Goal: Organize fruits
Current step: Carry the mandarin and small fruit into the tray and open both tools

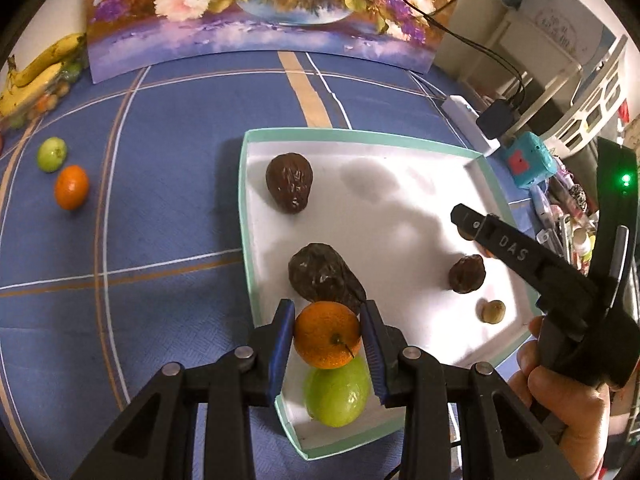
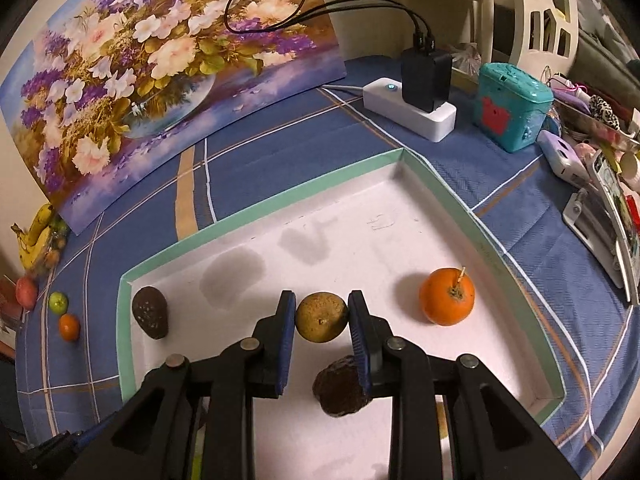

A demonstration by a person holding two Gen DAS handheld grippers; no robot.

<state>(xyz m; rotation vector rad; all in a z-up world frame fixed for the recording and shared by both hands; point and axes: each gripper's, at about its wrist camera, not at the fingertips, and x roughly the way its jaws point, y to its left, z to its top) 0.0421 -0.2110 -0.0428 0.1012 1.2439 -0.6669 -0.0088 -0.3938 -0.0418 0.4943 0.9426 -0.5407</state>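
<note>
The left tongs (image 1: 327,340) were clamped on a small orange (image 1: 327,335), both blue pads pressed against its sides, and held it over the near corner of the white tray (image 1: 400,138) with the mint-green rim, directly above a green fruit (image 1: 336,394) that already lay there. The right tongs (image 2: 321,316) were closed on a yellowish-brown round fruit (image 2: 321,317), poised over the middle of the tray floor, with a dark wrinkled fruit (image 2: 342,388) just below them and a larger orange (image 2: 447,296) resting to the right. Inside the tray also lay a dark avocado (image 1: 289,188) near the left wall and another dark, crumpled-skinned one (image 1: 324,276) just behind the held orange. Two fruits were not yet gathered: a green one (image 1: 51,159) and a second small orange (image 1: 71,187) sat together on the blue checked table (image 1: 160,200), well apart from the tray. The step in hand looked like setting down both carried fruits. To do it well, each should probably be lowered onto bare white floor rather than onto a neighbour (the orange hung right over the green fruit and would roll off it), so the left hand wanted a slight shift toward open floor before release, and both tongs should open only once the fruit rested.
</note>
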